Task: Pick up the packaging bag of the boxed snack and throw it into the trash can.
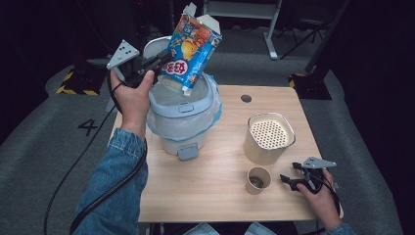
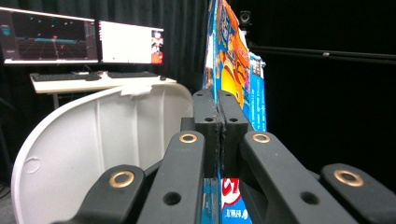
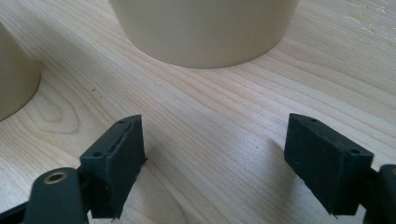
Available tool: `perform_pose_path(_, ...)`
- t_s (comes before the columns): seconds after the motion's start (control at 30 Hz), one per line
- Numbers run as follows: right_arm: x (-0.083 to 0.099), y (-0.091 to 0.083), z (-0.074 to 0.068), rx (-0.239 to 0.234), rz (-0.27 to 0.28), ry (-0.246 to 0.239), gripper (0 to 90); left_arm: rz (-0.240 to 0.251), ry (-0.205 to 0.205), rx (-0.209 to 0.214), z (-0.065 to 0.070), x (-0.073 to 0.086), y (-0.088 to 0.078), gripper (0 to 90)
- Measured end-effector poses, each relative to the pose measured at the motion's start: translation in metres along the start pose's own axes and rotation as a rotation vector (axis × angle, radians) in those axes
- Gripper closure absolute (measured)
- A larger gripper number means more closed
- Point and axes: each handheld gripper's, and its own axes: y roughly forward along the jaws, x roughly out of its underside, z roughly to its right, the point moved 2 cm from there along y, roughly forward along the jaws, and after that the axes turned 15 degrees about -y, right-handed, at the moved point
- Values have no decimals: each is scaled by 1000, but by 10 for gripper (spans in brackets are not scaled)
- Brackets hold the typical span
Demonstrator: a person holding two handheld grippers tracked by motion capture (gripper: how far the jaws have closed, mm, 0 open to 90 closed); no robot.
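Right gripper (image 1: 289,179) low on the table (image 1: 215,196), jaws wide apart and holding nothing, paper cup (image 1: 258,179) beside it, left gripper (image 1: 164,62) clamped tight on the blue carton (image 1: 192,49), tilted above the lined bin (image 1: 182,115).

The left gripper (image 1: 164,62) was raised, forearm reaching forward, jaws pinched together. The right gripper (image 1: 288,180) lay low near the right hand (image 1: 318,193), jaws wide apart.
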Motion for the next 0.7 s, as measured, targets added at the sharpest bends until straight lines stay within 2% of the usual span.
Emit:
perform_pose_path(0.3,0,0,0,1,-1,-1,204,-31,-3,-34,-7,8,4,889)
perform_pose_path(0.6,0,0,0,1,-1,0,204,-60,6,-48,-9,16,7,888)
perform_pose_path(0.7,0,0,0,0,0,0,205,-60,-6,-53,-11,18,8,888)
